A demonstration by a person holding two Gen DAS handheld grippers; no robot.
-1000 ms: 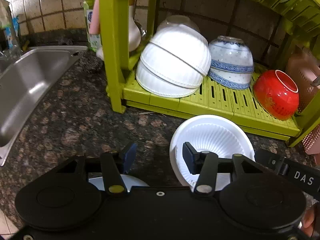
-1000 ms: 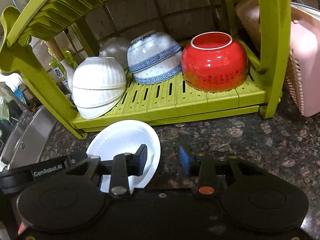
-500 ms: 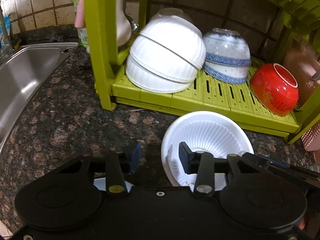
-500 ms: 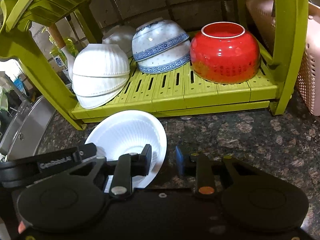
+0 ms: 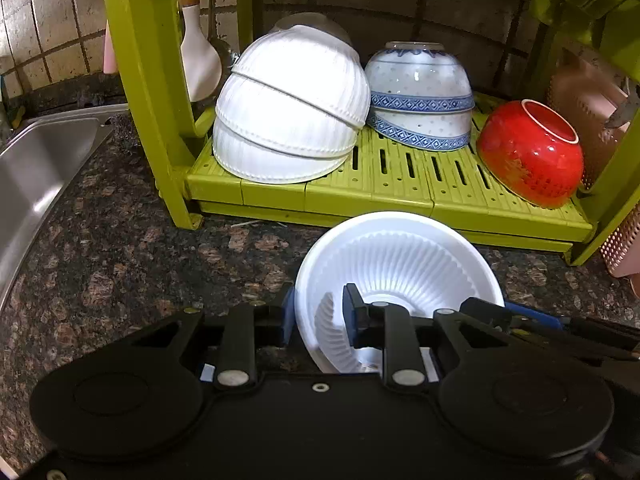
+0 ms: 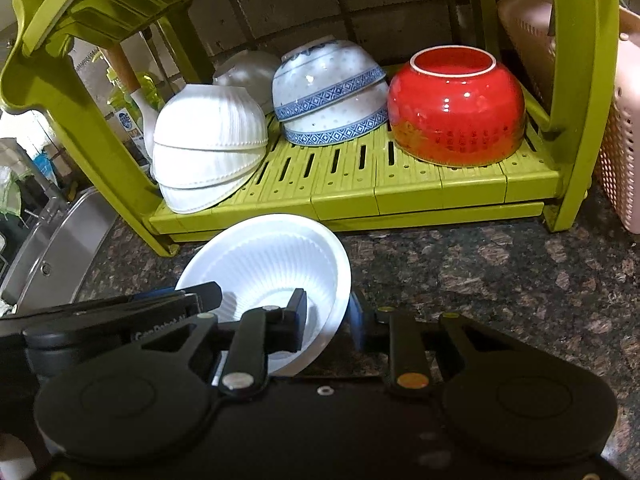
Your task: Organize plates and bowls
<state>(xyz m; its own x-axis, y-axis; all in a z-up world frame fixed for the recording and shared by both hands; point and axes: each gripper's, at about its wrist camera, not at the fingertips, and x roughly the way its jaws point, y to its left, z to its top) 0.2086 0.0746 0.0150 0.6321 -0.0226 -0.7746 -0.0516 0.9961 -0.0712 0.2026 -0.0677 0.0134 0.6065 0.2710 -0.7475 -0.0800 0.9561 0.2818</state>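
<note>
A white ribbed bowl (image 5: 400,264) sits upright on the dark granite counter (image 5: 120,248), in front of the green dish rack (image 5: 400,196). My left gripper (image 5: 319,314) is shut on the bowl's left rim, one finger inside and one outside. My right gripper (image 6: 328,312) is shut on the right rim of the same bowl (image 6: 264,256) in the same way. On the rack shelf, upside down, stand stacked white ribbed bowls (image 5: 292,108), two blue-patterned bowls (image 5: 420,92) and a red bowl (image 5: 528,156).
A steel sink (image 5: 36,168) lies to the left of the rack. A pink perforated basket (image 6: 620,140) stands at the rack's right end. The rack's upper tier (image 6: 100,0) overhangs the shelf. Bare rack shelf (image 6: 400,184) shows in front of the patterned bowls.
Both grippers moved forward toward the rack and their fingers narrowed from open onto the white bowl's rim, one on each side.
</note>
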